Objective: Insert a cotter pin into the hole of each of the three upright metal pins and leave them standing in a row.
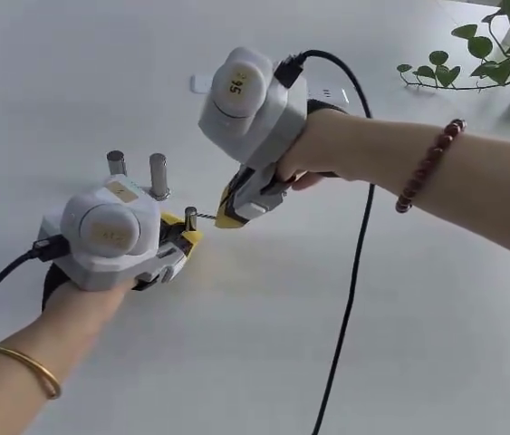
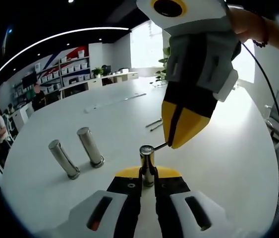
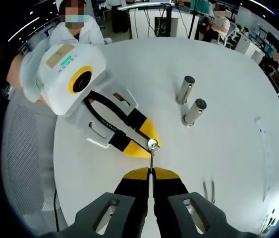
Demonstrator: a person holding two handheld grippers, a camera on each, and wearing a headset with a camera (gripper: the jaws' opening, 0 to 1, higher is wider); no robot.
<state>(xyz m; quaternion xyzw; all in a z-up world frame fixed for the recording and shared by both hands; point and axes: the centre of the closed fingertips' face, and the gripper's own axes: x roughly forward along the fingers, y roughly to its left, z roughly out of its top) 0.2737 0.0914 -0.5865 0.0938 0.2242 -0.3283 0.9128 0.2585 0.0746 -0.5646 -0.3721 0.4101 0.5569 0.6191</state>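
**Cotter pin meets pin head**

Centre-left on the white table [image 1: 399, 344], the left gripper [image 1: 187, 238] clamps an upright metal pin [image 1: 190, 216]. The right gripper [image 1: 222, 218] pinches the cotter pin [image 1: 206, 217], lying level, its tip at that pin's head from the right.

My head view looks steeply down at the table [image 1: 236, 362], close in. The gripper views sit low, facing each other; both share the metal pin [image 2: 147, 163], seemingly very near.

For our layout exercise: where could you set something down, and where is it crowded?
Free: white tabletop between left tongs and black cable. Crowded: where right tongs meet them at the clamped silver metal pin, beside two standing pins.
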